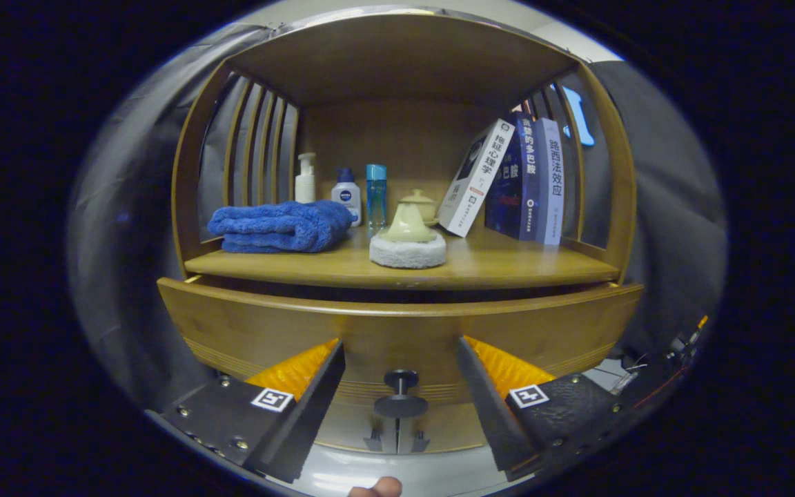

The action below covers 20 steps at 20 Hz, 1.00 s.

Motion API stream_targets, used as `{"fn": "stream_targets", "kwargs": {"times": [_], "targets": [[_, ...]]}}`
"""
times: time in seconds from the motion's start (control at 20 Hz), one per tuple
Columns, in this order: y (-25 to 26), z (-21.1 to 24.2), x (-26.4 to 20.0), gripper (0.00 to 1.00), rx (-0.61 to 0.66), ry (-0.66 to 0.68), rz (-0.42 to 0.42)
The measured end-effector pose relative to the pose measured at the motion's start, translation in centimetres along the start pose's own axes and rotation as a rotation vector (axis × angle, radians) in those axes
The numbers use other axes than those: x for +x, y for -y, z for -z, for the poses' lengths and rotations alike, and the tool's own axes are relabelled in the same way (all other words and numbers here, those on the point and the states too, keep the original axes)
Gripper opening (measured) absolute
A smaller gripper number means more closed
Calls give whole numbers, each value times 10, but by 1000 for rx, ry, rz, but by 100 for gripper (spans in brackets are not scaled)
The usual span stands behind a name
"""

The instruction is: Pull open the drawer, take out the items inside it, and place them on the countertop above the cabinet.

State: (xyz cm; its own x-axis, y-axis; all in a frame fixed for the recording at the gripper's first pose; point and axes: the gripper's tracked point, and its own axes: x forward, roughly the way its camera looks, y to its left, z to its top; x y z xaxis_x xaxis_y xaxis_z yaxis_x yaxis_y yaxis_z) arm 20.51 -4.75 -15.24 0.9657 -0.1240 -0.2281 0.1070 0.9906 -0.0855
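Observation:
A wooden cabinet stands before me with a drawer (397,324) under its countertop (508,266). The drawer front sits slightly out from the cabinet, a dark gap showing along its top; its inside is hidden. A dark round knob (401,379) sticks out of the drawer front. My gripper (401,359) is open, its fingers on either side of the knob, with a clear gap on both sides. A white round sponge brush with a pale yellow handle (408,241) rests on the countertop near its front edge.
On the countertop lie a folded blue towel (280,226), a white pump bottle (306,179), a white bottle with a blue cap (346,195), a blue tube (376,193), a small yellow pot (419,204) and three leaning books (515,179). A shelf roof hangs above them.

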Motion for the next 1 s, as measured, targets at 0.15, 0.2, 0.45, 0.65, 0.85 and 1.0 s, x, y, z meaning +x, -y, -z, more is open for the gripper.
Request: {"fn": "stream_targets", "kwargs": {"times": [0.15,0.2,0.45,0.65,0.85,1.0], "targets": [[-1,-4,16,98,6,-4,-14],[0,-4,20,98,2,-6,-16],[0,-6,23,97,29,20,-29],[0,-7,22,96,52,34,-39],[-2,-7,22,96,33,14,-42],[-8,-17,13,99,-3,19,-52]]}}
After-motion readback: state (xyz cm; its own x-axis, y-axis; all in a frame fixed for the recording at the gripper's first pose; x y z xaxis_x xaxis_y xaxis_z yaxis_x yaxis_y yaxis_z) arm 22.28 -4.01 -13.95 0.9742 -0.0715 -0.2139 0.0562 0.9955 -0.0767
